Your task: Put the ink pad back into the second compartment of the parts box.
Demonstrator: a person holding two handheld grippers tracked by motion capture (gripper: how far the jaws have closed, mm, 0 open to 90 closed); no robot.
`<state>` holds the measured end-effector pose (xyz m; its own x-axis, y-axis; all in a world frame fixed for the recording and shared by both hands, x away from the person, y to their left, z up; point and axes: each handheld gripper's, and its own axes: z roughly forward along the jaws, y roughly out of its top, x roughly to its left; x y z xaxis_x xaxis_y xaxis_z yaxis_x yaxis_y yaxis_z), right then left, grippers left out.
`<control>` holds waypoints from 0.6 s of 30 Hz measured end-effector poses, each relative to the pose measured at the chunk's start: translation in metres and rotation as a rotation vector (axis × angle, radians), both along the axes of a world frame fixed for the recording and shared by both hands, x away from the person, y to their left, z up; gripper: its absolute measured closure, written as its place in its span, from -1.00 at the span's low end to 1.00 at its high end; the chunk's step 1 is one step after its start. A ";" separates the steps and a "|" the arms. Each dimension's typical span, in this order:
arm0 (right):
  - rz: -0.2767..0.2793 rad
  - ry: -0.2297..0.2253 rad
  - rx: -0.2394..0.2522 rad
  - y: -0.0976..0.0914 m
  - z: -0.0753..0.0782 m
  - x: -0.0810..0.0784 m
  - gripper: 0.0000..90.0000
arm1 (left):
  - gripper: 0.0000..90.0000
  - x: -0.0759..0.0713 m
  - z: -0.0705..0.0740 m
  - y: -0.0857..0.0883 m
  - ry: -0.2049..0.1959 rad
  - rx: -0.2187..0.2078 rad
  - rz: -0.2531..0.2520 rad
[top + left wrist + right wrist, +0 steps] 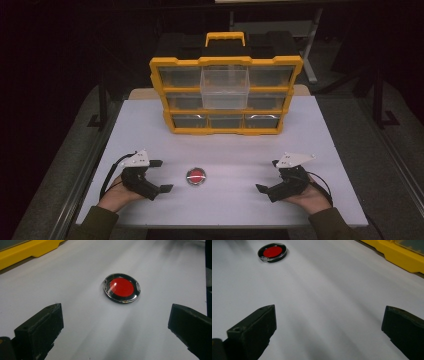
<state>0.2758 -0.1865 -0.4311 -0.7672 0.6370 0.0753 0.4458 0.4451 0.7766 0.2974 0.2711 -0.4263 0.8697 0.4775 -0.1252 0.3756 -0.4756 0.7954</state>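
A small round case with a red centre and a clear, dark-rimmed lid [196, 176] lies flat on the white table [225, 150], between my two grippers. My left gripper [161, 176] rests at the front left, open and empty, pointing at the round case [122, 287] a short way ahead of its jaws. My right gripper [268, 176] sits at the front right, open and empty too, with the round case [272, 252] far off to the upper left of its view. A yellow drawer organizer [226, 95] stands at the back, one clear drawer [225, 88] pulled out.
The organizer has a yellow handle [225, 38] on top and several clear drawers in three rows. Its yellow base [22, 251] edges the left gripper view, and the yellow base [398, 255] the right one. Dark floor surrounds the table.
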 end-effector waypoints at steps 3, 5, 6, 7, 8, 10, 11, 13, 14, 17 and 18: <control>-0.001 0.002 0.001 0.000 0.000 0.000 -1.00 | -1.00 0.001 0.001 0.000 -0.002 -0.001 0.004; 0.000 0.002 0.006 -0.001 0.000 0.000 -1.00 | -1.00 0.001 0.002 0.000 -0.002 0.002 0.006; 0.001 -0.001 0.011 -0.001 0.000 0.001 -1.00 | -1.00 0.001 0.002 0.000 0.001 -0.001 0.009; 0.001 -0.001 0.011 -0.001 0.000 0.001 -1.00 | -1.00 0.001 0.002 0.000 0.001 -0.001 0.009; 0.002 -0.001 0.012 -0.001 0.000 0.001 -1.00 | -1.00 0.001 0.003 -0.001 0.001 -0.001 0.010; 0.001 0.003 0.010 -0.001 0.000 0.001 -1.00 | -1.00 0.002 0.004 -0.002 -0.004 0.002 0.003; 0.003 0.004 0.009 -0.001 0.000 0.000 -1.00 | -1.00 0.004 0.006 -0.003 -0.008 0.006 -0.002; 0.002 -0.005 0.012 0.000 0.001 -0.001 -1.00 | -1.00 0.004 0.006 -0.003 -0.013 0.005 -0.006; 0.002 -0.004 0.014 0.000 0.001 -0.001 -1.00 | -1.00 0.005 0.007 -0.004 -0.013 0.002 -0.007; 0.000 -0.002 0.012 0.001 0.001 -0.001 -1.00 | -1.00 0.005 0.008 -0.005 -0.015 0.002 -0.013; 0.000 -0.002 0.012 0.001 0.001 -0.001 -1.00 | -1.00 0.005 0.008 -0.006 -0.013 0.001 -0.013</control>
<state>0.2747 -0.1857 -0.4300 -0.7676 0.6357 0.0815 0.4439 0.4356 0.7830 0.3028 0.2654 -0.4184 0.8771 0.4666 -0.1137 0.3596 -0.4811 0.7996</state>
